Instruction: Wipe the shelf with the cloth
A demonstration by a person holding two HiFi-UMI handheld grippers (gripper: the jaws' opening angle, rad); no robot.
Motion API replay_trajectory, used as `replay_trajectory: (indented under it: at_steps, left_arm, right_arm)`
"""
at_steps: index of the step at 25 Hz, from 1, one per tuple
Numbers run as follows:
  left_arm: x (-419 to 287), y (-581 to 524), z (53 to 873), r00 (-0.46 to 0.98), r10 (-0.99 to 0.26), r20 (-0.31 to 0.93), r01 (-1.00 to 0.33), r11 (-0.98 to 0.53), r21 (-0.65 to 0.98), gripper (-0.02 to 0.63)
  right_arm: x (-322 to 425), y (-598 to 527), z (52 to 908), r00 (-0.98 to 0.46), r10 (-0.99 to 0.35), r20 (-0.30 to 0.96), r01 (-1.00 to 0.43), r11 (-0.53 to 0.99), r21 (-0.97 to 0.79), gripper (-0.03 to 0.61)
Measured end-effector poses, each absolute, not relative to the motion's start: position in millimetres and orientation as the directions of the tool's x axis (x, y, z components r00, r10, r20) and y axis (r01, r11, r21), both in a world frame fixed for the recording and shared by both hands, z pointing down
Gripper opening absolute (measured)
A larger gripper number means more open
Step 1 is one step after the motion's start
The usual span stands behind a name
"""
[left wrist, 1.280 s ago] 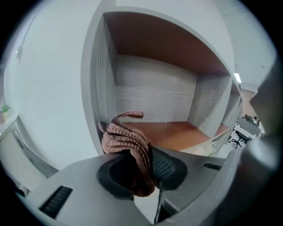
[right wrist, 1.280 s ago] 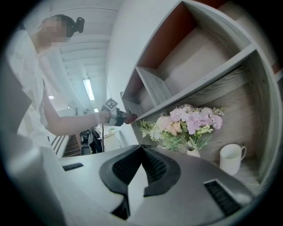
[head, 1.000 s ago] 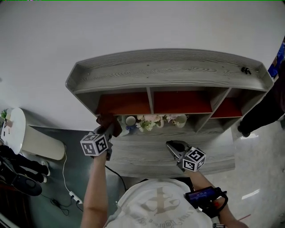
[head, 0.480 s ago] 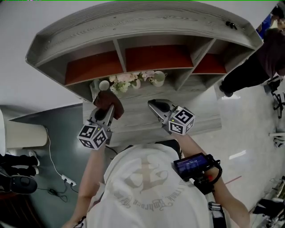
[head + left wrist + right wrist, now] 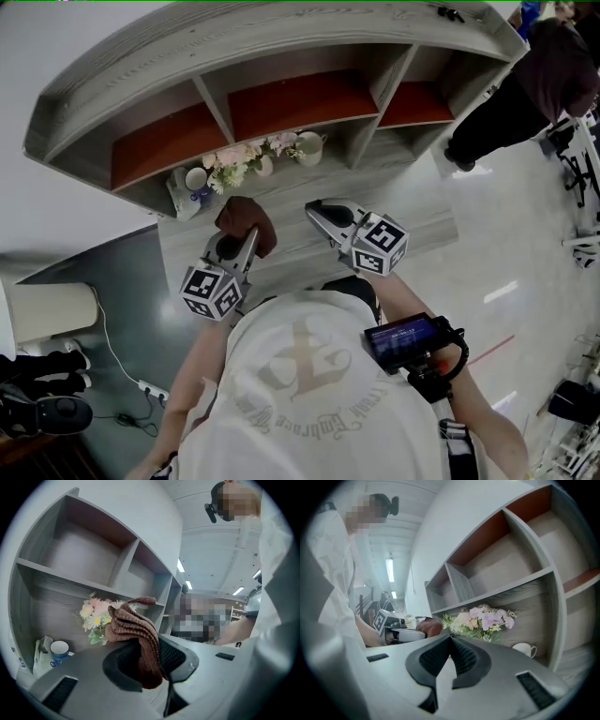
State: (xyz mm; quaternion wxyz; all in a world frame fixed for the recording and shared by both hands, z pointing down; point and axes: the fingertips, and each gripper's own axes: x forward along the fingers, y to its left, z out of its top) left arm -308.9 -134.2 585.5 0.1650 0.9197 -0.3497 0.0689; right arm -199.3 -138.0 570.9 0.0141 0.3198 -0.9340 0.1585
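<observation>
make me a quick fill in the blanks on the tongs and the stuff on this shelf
The left tongs are shut on a brown ____.
The right tongs are shut, holding ____.
On the shelf, the flowers stand between a blue cup and a white ____.
Missing: cloth; nothing; mug.

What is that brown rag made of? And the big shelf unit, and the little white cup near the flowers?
The cloth looks like a brown knitted or waffle-weave fabric: ribbed rows, and it droops in soft folds. The shelf shows matte grey wood grain, possibly a printed laminate rather than solid wood; the look leaves that open. The white cup is smooth and plain with a handle, probably glazed ceramic.
</observation>
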Motion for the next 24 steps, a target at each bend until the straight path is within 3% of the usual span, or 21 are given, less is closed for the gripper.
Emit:
replay_trajectory:
  at_steps: [24]
  left_arm:
    - [-255.9,-107.9,596.4,0.821,-0.506,0.265,-0.568,-0.773,0.282,0.089]
  right_arm:
    - [-155.6,-92.8,576.8,-0.69,-0.707,0.154,-0.715,0.634,-0.295,0.005]
